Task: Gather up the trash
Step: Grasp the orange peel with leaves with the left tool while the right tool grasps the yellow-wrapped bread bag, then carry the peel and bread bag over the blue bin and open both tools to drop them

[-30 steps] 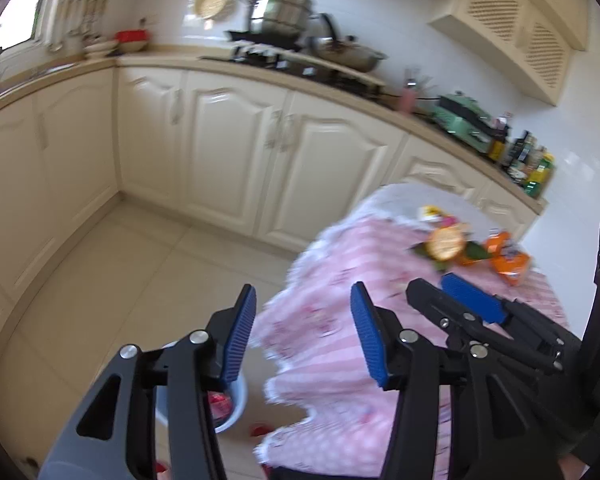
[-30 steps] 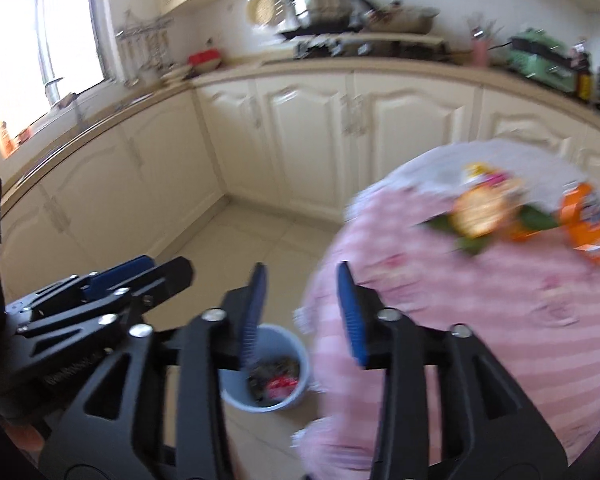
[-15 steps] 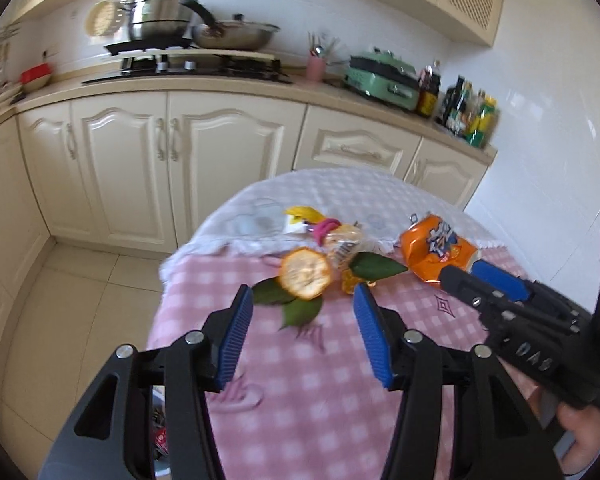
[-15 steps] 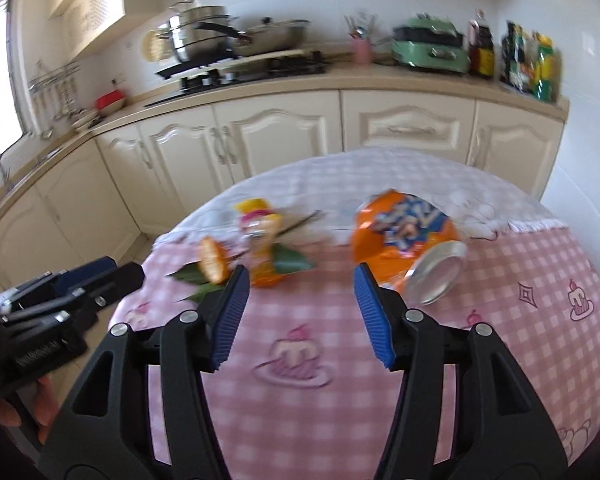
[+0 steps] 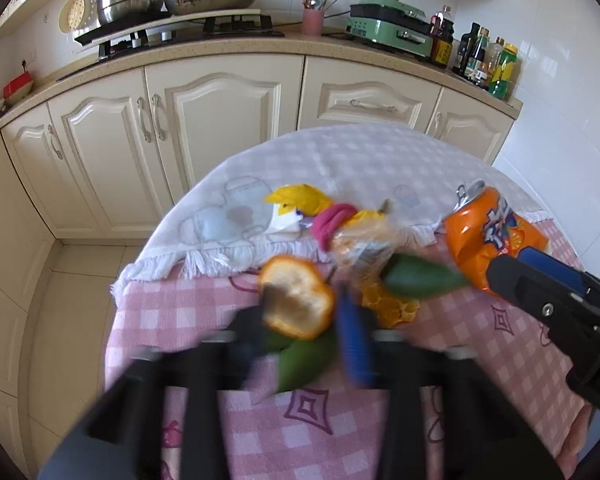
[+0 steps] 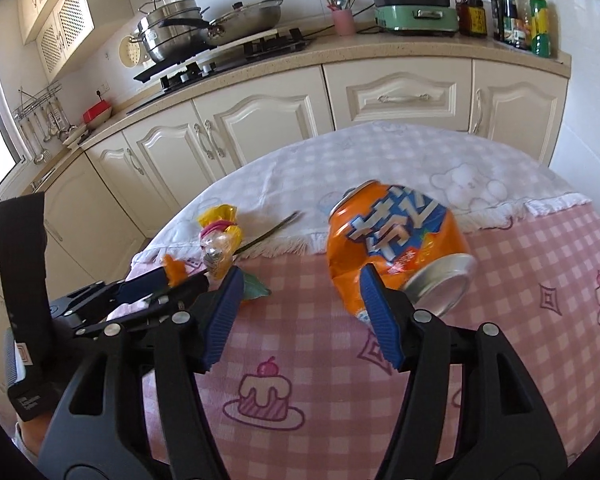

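**Trash on the checked table, a gripper over each end of it**

At the left of the pile, the left gripper (image 5: 308, 320) is down on the pink checked tablecloth (image 5: 188, 312). Its image is blurred by motion, and the orange peel (image 5: 298, 304) sits between its fingers; I cannot tell whether the fingers are pressing on the peel or only flank it. From the right wrist view the same gripper (image 6: 172, 276) shows with the peel (image 6: 174, 270) at its blue tips. A green leaf (image 5: 306, 360) lies under the peel.

Just behind the peel lies a crumpled clear wrapper (image 5: 364, 246) tied with a pink band (image 5: 332, 220), with a yellow wrapper (image 5: 300, 198) behind it on the white fringed cloth (image 5: 340, 160). A second green leaf (image 5: 420, 280) lies to the right of the clear wrapper, with a netted orange scrap (image 5: 388, 306) in front of it.

Further right, the dented orange soda can (image 6: 392, 240) lies on its side across the edge between the white cloth and the pink one, its base toward the camera. The right gripper (image 6: 300, 316) hovers low with its jaws spread wide and nothing between them; its right blue pad (image 6: 380, 324) is at the can's near left side, and whether it touches is unclear.

Behind the table run cream cabinets (image 6: 260, 120) under a counter.
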`<action>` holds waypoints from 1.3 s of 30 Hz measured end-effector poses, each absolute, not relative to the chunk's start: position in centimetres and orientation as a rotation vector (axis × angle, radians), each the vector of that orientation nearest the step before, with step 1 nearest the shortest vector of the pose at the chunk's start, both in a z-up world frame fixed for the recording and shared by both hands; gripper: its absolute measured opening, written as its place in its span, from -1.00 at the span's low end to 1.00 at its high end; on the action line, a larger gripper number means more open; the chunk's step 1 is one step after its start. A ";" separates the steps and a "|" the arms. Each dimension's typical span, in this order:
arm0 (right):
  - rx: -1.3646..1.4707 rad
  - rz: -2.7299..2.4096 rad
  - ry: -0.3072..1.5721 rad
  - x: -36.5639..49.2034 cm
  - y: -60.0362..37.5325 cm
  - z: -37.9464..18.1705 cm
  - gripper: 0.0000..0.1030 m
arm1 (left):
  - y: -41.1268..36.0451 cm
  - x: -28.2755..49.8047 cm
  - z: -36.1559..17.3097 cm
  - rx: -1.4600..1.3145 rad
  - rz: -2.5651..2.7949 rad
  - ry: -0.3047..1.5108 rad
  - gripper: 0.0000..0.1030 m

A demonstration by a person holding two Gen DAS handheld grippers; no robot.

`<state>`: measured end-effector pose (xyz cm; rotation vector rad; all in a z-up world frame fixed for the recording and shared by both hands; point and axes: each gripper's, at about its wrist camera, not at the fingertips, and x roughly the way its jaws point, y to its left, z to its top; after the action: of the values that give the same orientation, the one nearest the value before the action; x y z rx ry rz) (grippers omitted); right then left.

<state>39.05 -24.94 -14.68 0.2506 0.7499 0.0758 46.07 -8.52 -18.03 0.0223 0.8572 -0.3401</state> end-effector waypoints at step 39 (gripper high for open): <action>0.091 0.255 0.797 37.7 -11.6 -14.8 -0.30 | 1.8 36.3 -18.0 -0.146 -0.373 0.783 -0.67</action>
<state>37.67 -11.55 -14.79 0.0911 0.7966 0.2555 36.30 1.80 -18.03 -0.1463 0.7835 -0.3729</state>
